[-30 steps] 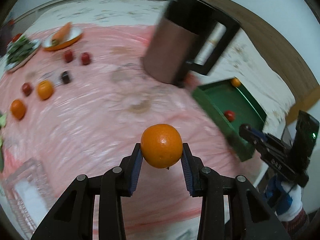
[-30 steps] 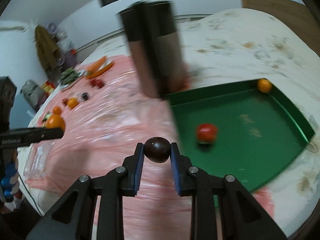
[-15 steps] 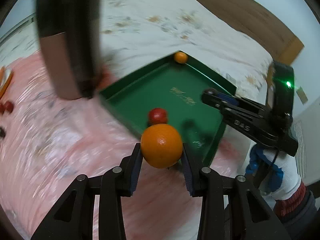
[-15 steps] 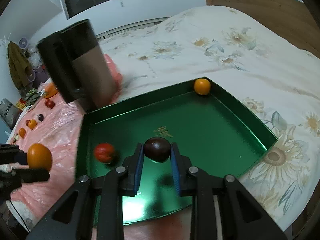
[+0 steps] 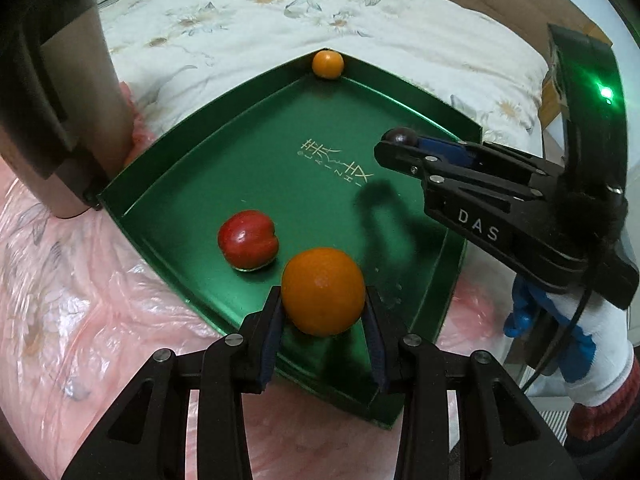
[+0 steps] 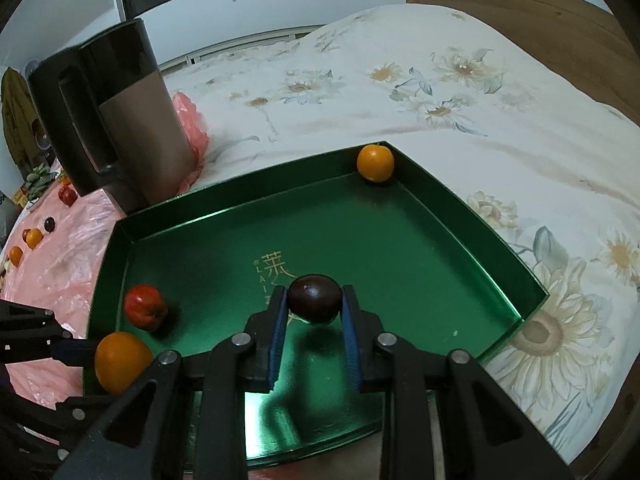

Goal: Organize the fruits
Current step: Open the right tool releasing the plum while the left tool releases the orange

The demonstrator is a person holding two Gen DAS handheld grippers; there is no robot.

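My left gripper [image 5: 323, 312] is shut on a large orange [image 5: 323, 290] and holds it above the near edge of a green tray [image 5: 280, 168]. My right gripper [image 6: 314, 312] is shut on a dark plum [image 6: 315, 298] above the tray's middle [image 6: 400, 248]; it also shows in the left wrist view [image 5: 400, 138]. In the tray lie a red fruit [image 5: 248, 239], also in the right wrist view [image 6: 145, 306], and a small orange [image 5: 328, 64] in the far corner [image 6: 375, 162]. The held orange also shows in the right wrist view [image 6: 120, 361].
A tall black and brown kettle [image 6: 120, 128] stands just beyond the tray's left corner on pink plastic sheeting [image 5: 72, 300]. Several small fruits [image 6: 34, 237] and a plate of greens [image 6: 38, 176] lie far left. A floral quilt [image 6: 440, 100] lies behind the tray.
Both grippers have swung from the pink sheet to above the green tray, each keeping its fruit. The tray now fills both views.
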